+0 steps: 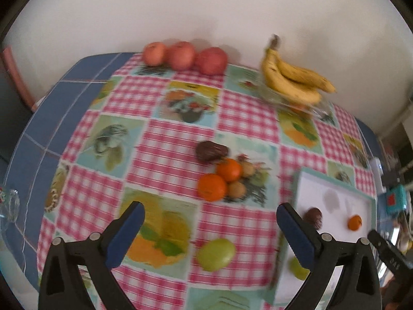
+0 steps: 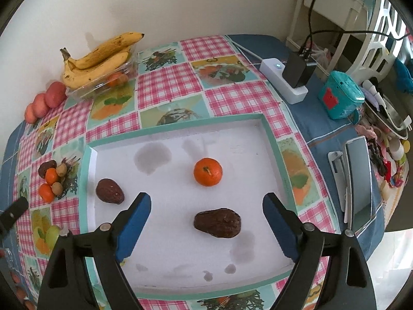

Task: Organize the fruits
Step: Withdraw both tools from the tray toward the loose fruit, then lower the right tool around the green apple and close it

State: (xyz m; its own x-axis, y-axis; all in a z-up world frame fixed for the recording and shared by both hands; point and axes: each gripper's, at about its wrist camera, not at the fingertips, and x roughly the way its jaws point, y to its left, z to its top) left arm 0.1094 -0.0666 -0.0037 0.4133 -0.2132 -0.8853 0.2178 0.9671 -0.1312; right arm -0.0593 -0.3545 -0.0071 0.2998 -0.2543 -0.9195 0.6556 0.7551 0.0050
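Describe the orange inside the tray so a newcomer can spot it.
Find the white tray with the teal rim on the checked tablecloth. Three fruits lie in it; the orange is the only bright round one, beyond the two dark brown fruits.

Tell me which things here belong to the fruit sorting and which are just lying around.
Job: white tray, orange, two dark avocados, green fruit, bananas, apples.
Lying about: power strip, teal box.
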